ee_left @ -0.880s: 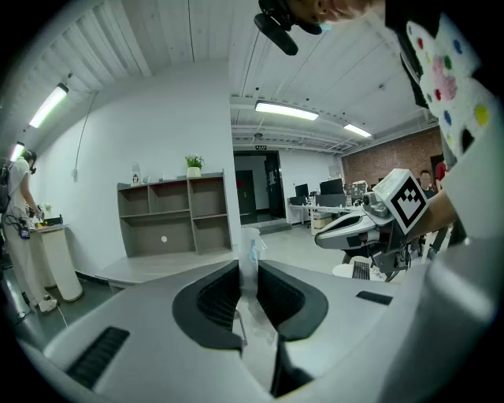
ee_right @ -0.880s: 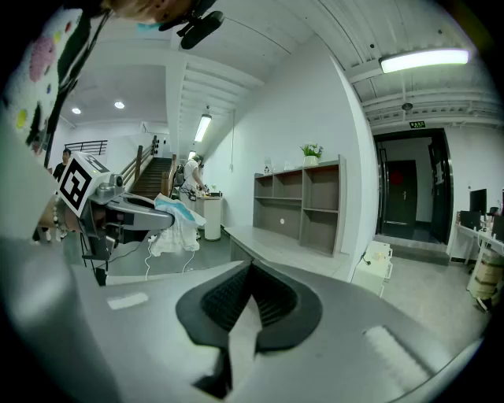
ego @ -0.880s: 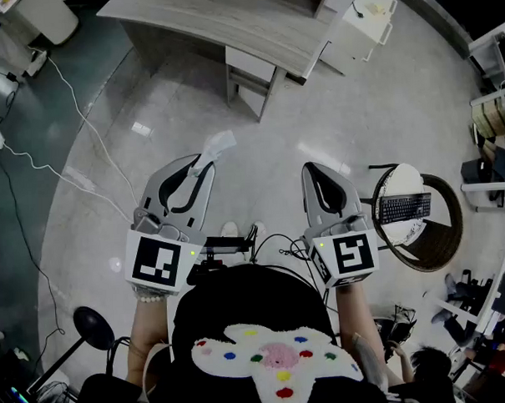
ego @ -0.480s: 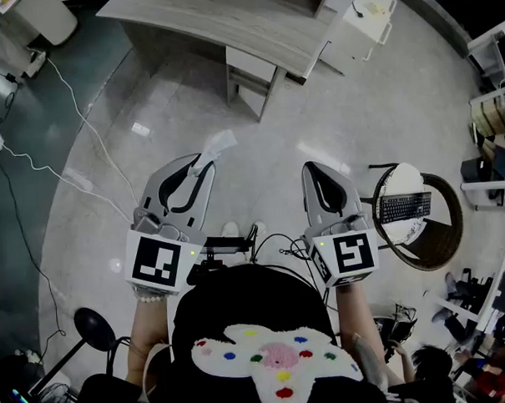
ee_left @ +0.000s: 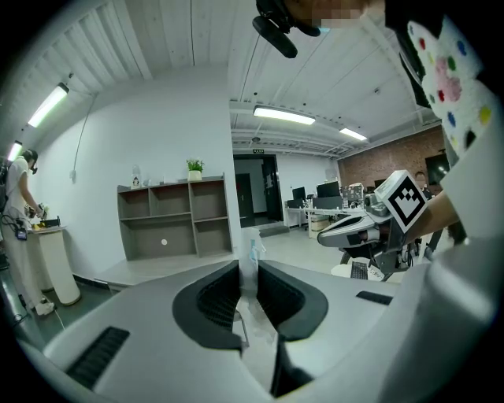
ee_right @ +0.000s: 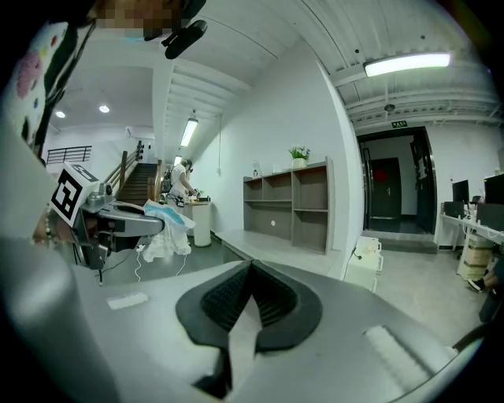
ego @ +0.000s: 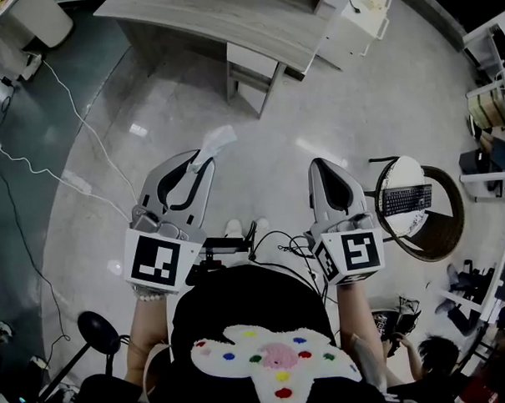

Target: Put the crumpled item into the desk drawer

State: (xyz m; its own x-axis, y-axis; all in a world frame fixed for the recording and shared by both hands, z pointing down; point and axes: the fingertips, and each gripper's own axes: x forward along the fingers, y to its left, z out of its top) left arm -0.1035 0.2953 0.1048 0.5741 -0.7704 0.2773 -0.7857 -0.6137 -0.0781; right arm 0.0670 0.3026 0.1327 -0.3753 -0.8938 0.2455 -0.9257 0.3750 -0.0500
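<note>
A crumpled white item sticks out past the tip of my left gripper, which is shut on it above the floor. In the left gripper view the pale item stands pinched between the dark pads. The right gripper view shows the same item hanging from the left gripper. My right gripper is shut with nothing in it, its pads meeting. The wooden desk lies ahead at the top of the head view, with its drawer unit beneath the near edge.
A round wicker stand bearing a keyboard stands right of the right gripper. White cables trail across the floor at the left. A white cabinet sits beyond the desk, and open shelving lines the far wall.
Both grippers keep almost the same pose. The right gripper sits slightly further right and lower in the view, and the left one still grips the crumpled item.
</note>
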